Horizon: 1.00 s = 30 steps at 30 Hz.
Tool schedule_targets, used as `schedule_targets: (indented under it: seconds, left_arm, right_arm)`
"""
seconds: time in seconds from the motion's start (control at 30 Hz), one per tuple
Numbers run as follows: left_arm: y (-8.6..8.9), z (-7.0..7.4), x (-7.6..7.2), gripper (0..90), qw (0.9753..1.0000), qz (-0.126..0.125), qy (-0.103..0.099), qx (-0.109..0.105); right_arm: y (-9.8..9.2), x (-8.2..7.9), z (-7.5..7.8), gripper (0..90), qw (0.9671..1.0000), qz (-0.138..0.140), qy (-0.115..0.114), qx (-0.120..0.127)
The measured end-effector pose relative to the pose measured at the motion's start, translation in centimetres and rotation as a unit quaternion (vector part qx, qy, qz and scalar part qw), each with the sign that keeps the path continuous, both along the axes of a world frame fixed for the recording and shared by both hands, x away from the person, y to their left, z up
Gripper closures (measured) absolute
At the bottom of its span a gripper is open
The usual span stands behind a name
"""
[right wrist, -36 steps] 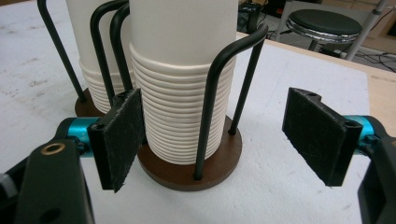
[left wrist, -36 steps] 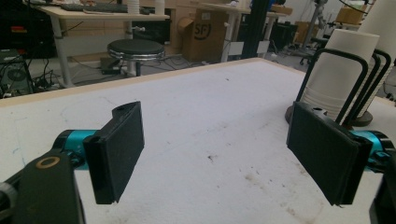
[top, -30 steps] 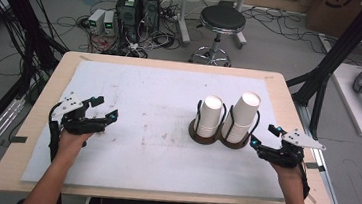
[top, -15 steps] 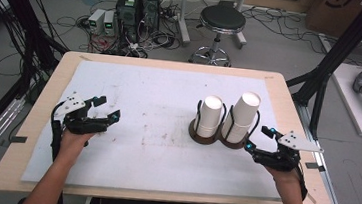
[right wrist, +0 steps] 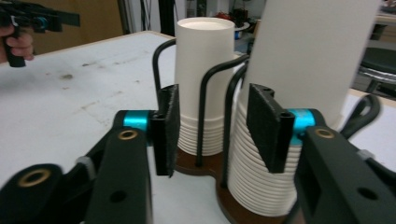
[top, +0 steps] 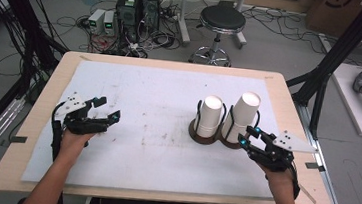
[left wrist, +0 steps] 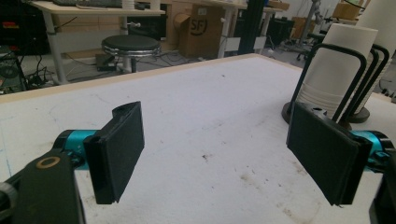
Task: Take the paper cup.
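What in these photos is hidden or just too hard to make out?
- Taller cup stack: its top is cut off by the upper edge of the right gripper view.
- Dark holder base: the cups and the right tongs cover much of it in the high view.
- Number of cups in the shorter stack: rims too small to count in the high view.
- Left tongs: bodies cut off by the bottom edge.

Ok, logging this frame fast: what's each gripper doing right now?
Left gripper: jaws wide open, holding nothing.
Right gripper: jaws open, empty, beside the right cup stack.
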State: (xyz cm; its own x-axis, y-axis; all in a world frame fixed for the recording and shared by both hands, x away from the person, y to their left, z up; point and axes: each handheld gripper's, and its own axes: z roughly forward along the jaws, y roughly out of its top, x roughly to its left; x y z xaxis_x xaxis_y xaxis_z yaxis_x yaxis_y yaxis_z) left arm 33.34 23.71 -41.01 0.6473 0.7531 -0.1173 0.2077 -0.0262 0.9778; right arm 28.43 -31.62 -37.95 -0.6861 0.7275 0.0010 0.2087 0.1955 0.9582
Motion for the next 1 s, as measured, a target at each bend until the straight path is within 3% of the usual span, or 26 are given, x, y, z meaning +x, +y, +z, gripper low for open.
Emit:
schedule_targets:
  seconds: [0.1, 0.23, 0.37, 0.5, 0.6, 0.7, 1.0]
  left_arm:
    - [-0.1, -0.1, 0.0, 19.2, 1.0, 0.0, 0.002, 0.001]
    - [-0.2, -0.1, 0.0, 19.2, 1.0, -0.001, 0.003, 0.002]
    - [-0.1, -0.2, 0.0, 19.2, 1.0, -0.002, 0.005, 0.003]
    - [-0.1, -0.3, 0.1, 19.2, 1.0, -0.002, 0.006, 0.003]
    - [-0.2, -0.4, 0.1, 19.2, 0.9999, -0.003, 0.008, 0.005]
    - [-0.4, -0.4, 0.1, 19.2, 0.9999, -0.006, 0.009, 0.007]
    - [-0.7, -0.5, 0.1, 19.2, 0.9998, -0.009, 0.013, 0.008]
  right_arm:
    - [1.3, 0.3, 0.1, 69.8, 0.9999, 0.009, 0.0, -0.012]
    - [2.2, 0.8, 0.1, 76.4, 0.9998, 0.009, -0.004, -0.018]
    - [3.8, 1.3, 0.1, 84.9, 0.9991, 0.0, -0.01, -0.041]
    - [4.4, 1.5, -0.1, 85.4, 0.9989, 0.004, -0.009, -0.046]
    - [4.9, 1.5, -0.2, 87.4, 0.9985, -0.02, -0.016, -0.048]
    - [5.4, 1.9, 0.2, 90.0, 0.9989, -0.028, -0.002, -0.036]
    - [6.7, 2.4, -0.2, 90.0, 0.999, -0.013, 0.014, -0.04]
